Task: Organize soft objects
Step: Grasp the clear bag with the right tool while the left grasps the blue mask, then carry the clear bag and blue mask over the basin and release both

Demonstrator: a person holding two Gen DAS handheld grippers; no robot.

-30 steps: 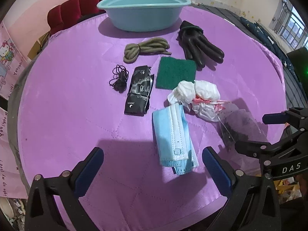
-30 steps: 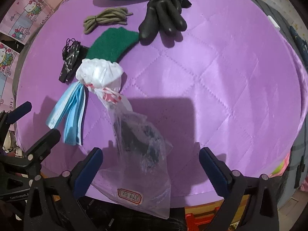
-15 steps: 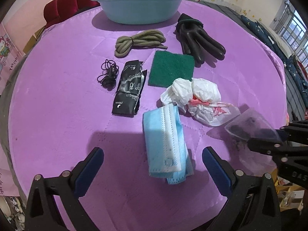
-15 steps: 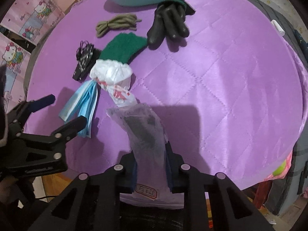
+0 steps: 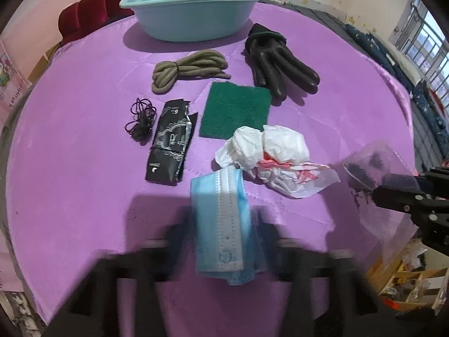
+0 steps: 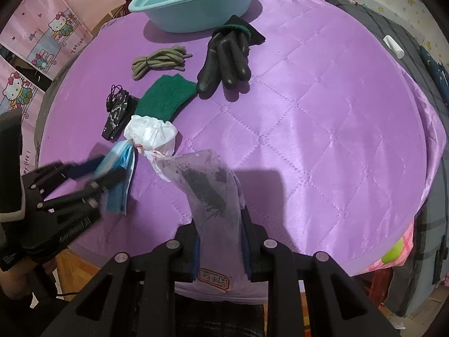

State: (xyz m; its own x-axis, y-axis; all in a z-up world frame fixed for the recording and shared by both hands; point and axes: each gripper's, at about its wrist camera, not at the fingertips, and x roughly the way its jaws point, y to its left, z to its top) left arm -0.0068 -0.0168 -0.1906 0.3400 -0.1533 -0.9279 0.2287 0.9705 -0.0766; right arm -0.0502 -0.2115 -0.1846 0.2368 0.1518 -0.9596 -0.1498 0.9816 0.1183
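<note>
Right wrist view: right gripper (image 6: 220,248) clamps the clear bag (image 6: 213,196) between its fingers, left gripper (image 5: 224,241) closing around the blue mask (image 5: 224,219); next, presumably, carry both forward to the basin (image 6: 196,8).

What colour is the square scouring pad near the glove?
Dark green; the left wrist view shows it best.

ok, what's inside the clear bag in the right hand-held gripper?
Dark, crumbly clumps show through the clear bag, mostly in its upper half. A red-edged label sits near the bottom. What the material is can't be told, and the right hand-held gripper covers the bag's sides there.
</note>
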